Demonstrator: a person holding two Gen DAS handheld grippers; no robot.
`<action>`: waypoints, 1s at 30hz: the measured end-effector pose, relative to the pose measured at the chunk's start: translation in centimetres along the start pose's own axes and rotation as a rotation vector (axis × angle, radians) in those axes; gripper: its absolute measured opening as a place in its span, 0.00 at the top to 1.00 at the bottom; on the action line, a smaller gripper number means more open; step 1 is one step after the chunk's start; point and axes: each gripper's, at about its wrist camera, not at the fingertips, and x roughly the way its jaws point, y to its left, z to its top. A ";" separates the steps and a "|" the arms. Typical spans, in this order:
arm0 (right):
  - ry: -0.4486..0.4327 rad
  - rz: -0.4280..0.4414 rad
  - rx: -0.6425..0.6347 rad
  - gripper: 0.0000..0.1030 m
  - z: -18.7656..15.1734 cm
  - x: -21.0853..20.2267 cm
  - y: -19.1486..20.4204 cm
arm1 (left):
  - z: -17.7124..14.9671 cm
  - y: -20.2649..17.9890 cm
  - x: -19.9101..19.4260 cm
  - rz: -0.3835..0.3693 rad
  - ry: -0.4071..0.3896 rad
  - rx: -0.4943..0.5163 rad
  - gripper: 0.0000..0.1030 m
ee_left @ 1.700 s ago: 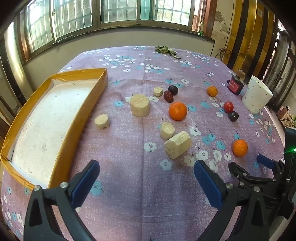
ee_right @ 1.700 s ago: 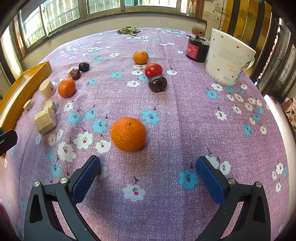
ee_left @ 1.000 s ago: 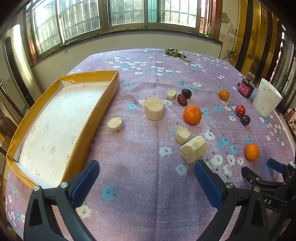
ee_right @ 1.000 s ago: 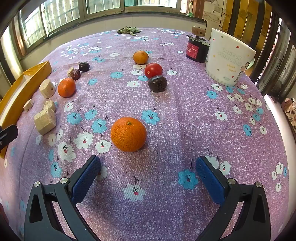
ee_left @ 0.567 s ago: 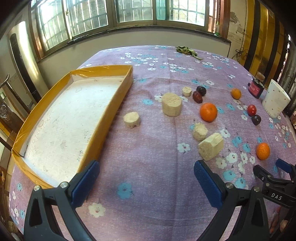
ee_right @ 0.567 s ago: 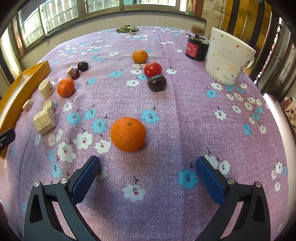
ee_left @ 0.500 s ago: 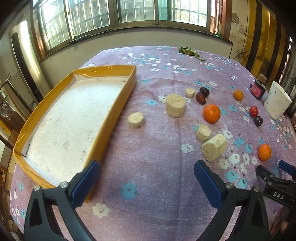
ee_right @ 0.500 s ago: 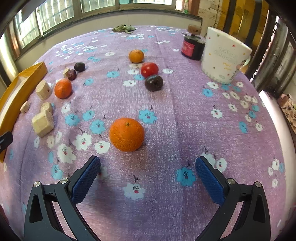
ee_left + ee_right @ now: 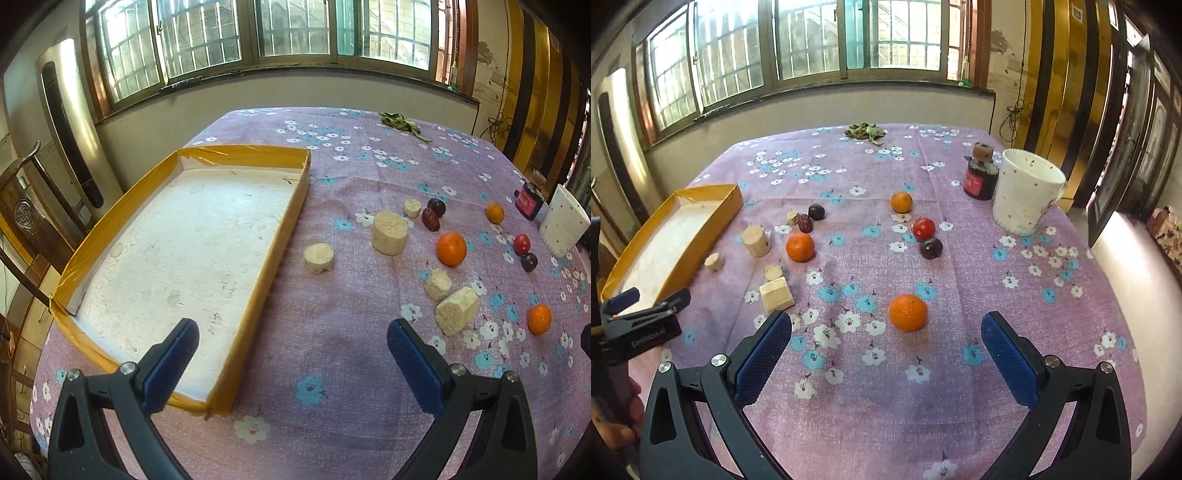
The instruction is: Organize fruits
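Observation:
An empty yellow-rimmed tray lies at the table's left; it also shows in the right wrist view. My left gripper is open and empty, above the tray's near right corner. My right gripper is open and empty, just short of the nearest orange. Two more oranges, a red tomato, dark plums, a red date and several pale corn-cob chunks lie scattered on the purple floral cloth.
A white mug and a dark red jar stand at the right. Green leaves lie at the far edge. The left gripper's body shows at the right wrist view's left side. A wooden chair stands left of the table.
Both grippers have drawn back and risen, so more of the table shows. The left gripper has shifted left over the tray's corner. Nothing on the table has moved.

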 end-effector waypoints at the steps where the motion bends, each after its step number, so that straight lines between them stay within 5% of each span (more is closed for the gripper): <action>1: -0.004 -0.003 -0.006 0.00 0.0 -0.2 -0.1 | 0.0 0.1 0.0 0.000 0.000 -0.003 0.00; 30: -0.025 -0.007 0.030 0.00 -0.9 -1.0 -1.0 | 0.5 -1.1 -1.8 -0.053 -0.070 0.035 0.00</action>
